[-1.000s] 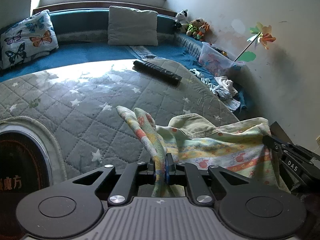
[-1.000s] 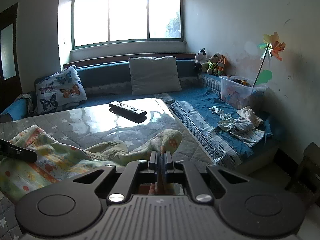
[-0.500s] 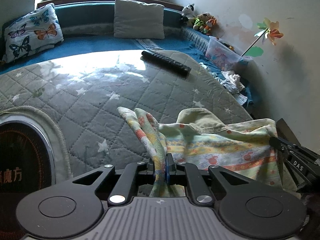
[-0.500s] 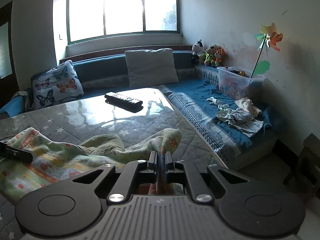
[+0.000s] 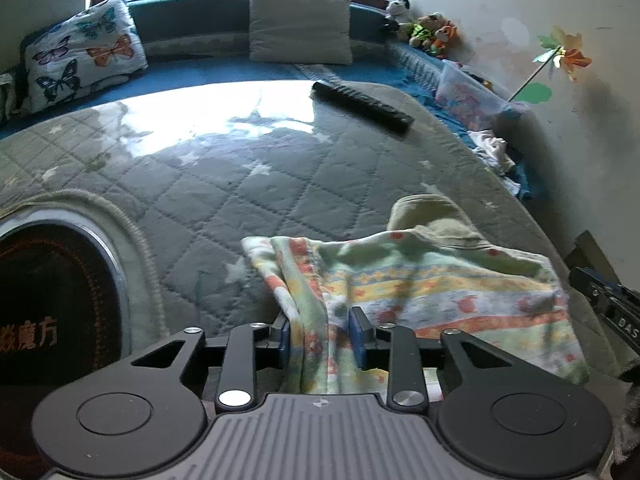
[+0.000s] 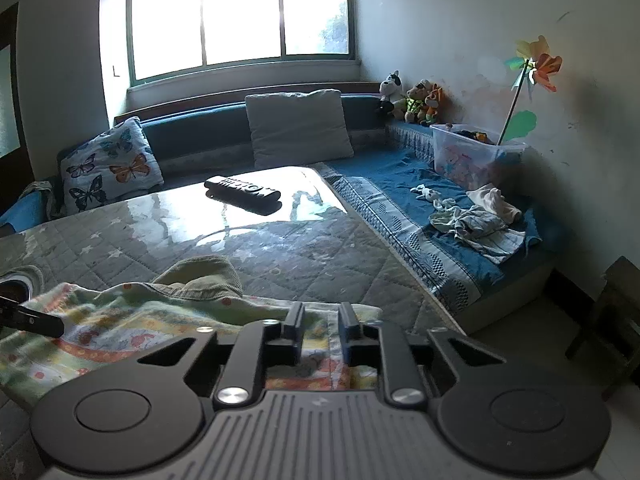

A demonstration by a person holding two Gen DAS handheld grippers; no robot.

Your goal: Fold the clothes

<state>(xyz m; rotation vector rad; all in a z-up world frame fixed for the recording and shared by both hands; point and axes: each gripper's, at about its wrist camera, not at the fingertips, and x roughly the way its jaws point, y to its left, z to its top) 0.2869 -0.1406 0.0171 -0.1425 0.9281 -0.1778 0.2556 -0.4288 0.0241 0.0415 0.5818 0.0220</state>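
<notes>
Between our left gripper's [image 5: 319, 335] parted jaws, which have just been opening, lies a bunched strip of the pastel printed garment [image 5: 420, 284], loose. Our right gripper [image 6: 320, 334], jaws likewise just opened, hovers over its other edge, gripping nothing. The garment lies crumpled on the grey quilted table cover [image 5: 224, 184]. Beyond we see a black remote [image 6: 242, 192], then blue sofa cushions [image 6: 384, 184] under a window [image 6: 240, 16].
</notes>
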